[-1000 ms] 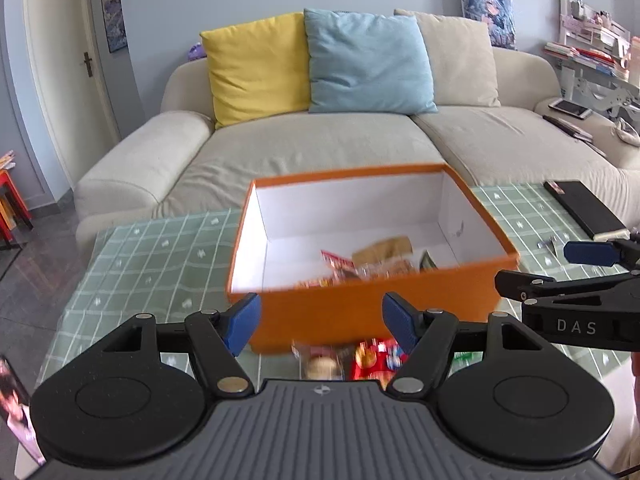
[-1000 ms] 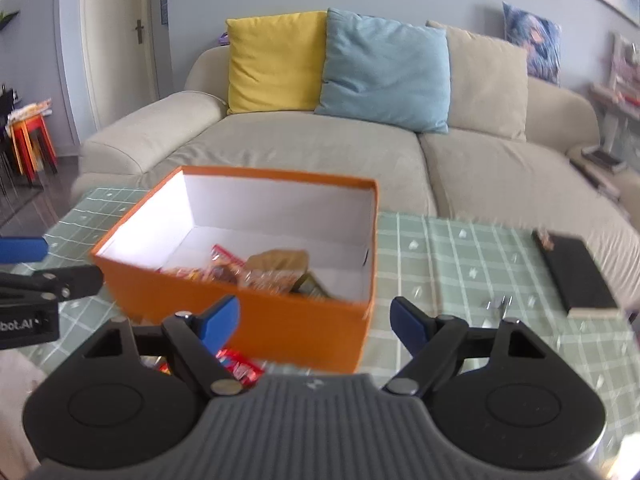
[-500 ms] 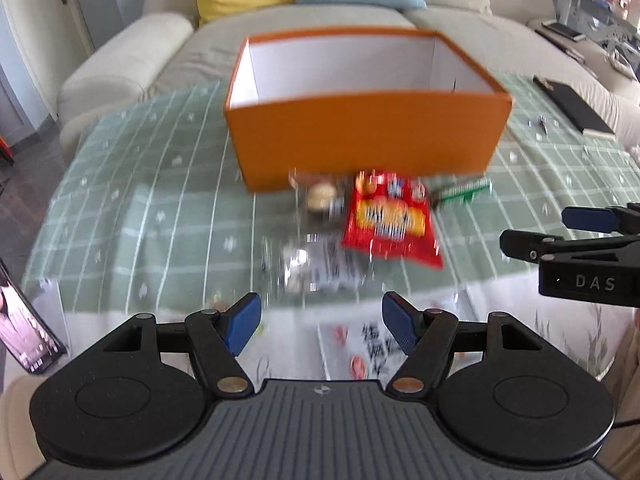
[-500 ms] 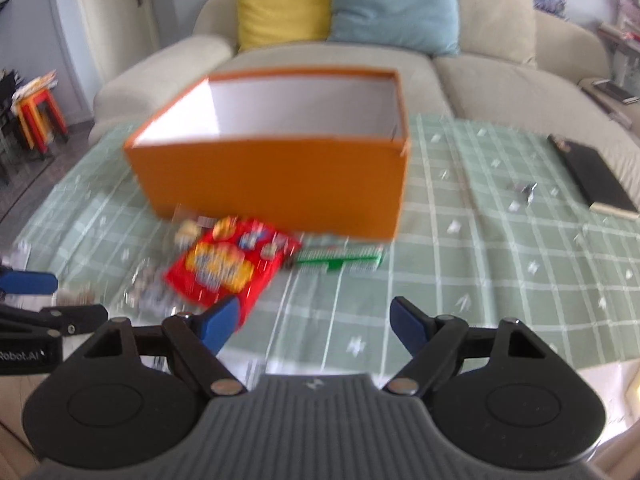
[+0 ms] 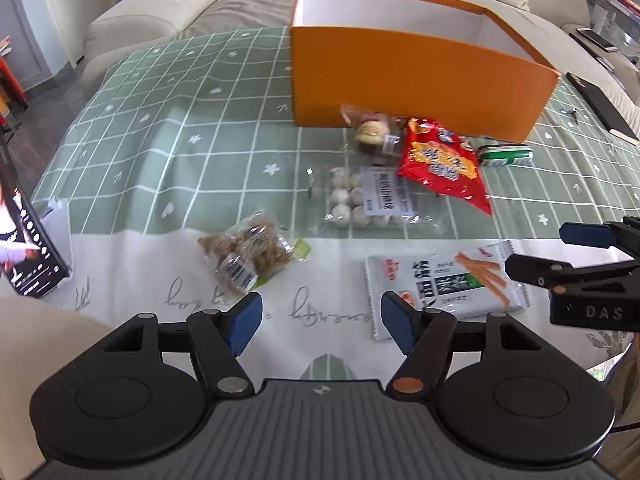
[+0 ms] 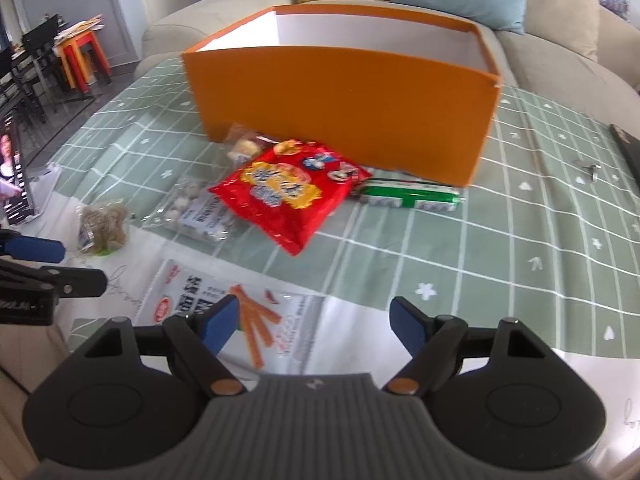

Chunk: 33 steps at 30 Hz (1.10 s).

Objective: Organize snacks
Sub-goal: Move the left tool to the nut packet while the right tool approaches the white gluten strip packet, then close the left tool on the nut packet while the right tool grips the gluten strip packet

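On the table (image 5: 168, 128), left to right: a crinkly clear bag of brown nuggets (image 5: 250, 254) lies just ahead of the left gripper (image 5: 322, 328), jaws wide apart and empty. A flat white packet (image 5: 444, 286) lies under the right gripper (image 6: 314, 326), equally spread, holding nothing. Behind, a glossy red bag (image 6: 284, 192) touches the rigid orange box (image 6: 344, 100). Only the right wrist view shows the green wrapper (image 6: 408, 196) whole.

An orange box (image 5: 416, 80) with white inside sits on a green white-gridded tablecloth (image 5: 168, 120), beside a red snack bag (image 6: 280, 192).
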### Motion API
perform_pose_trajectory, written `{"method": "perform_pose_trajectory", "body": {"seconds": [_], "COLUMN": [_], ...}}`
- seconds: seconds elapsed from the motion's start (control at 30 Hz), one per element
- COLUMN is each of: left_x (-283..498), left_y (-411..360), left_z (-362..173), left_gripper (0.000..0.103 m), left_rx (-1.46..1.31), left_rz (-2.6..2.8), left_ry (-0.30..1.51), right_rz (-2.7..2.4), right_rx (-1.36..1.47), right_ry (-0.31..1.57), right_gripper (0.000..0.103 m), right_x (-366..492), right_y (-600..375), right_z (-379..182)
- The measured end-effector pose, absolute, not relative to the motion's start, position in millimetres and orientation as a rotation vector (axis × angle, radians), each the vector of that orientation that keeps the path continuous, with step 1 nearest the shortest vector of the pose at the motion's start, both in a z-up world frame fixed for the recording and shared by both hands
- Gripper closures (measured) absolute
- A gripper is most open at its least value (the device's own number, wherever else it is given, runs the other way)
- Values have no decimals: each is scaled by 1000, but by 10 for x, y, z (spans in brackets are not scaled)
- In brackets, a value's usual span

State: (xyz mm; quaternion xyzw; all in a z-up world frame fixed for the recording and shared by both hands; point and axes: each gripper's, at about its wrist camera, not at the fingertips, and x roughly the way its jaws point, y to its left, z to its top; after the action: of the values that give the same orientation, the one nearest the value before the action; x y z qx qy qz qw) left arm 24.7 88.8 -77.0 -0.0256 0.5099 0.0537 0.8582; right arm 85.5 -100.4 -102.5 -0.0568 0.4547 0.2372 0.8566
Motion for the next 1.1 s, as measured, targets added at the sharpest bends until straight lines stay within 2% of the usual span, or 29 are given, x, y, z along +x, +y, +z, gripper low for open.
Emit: {"method": "perform_pose_trajectory", "body": {"seconds": [0.2,0.27,0.5,0.73,1.0,1.1], "left_x": [319,360,597,763,866,886], "left_y": [1064,1095,1033,1058,1138,1155], "left_z": [-827,-819,-824,-1017,-1171,-1159], "left_gripper": [23,23,20,20,22,29], "left_rx": [-75,-47,289,429,406,350], "left_rz": [169,183,78,-6,18,20], "left_ry": [1108,1096,1121,1158,1200,1191], "right_rz": [602,629,692,712,647,600], "right_rx": [-186,-228,-353,-378,-317,-286], "right_ry": [978,982,928,918,950,965], "right_gripper": [22,18,12,12,10,10], "right_x": [784,758,715,745,903,975], "right_y": [-822,-741,-556,-525,-530,-568], "right_z": [-1104,-1155,-1233,-1319,-1406,-1406]}}
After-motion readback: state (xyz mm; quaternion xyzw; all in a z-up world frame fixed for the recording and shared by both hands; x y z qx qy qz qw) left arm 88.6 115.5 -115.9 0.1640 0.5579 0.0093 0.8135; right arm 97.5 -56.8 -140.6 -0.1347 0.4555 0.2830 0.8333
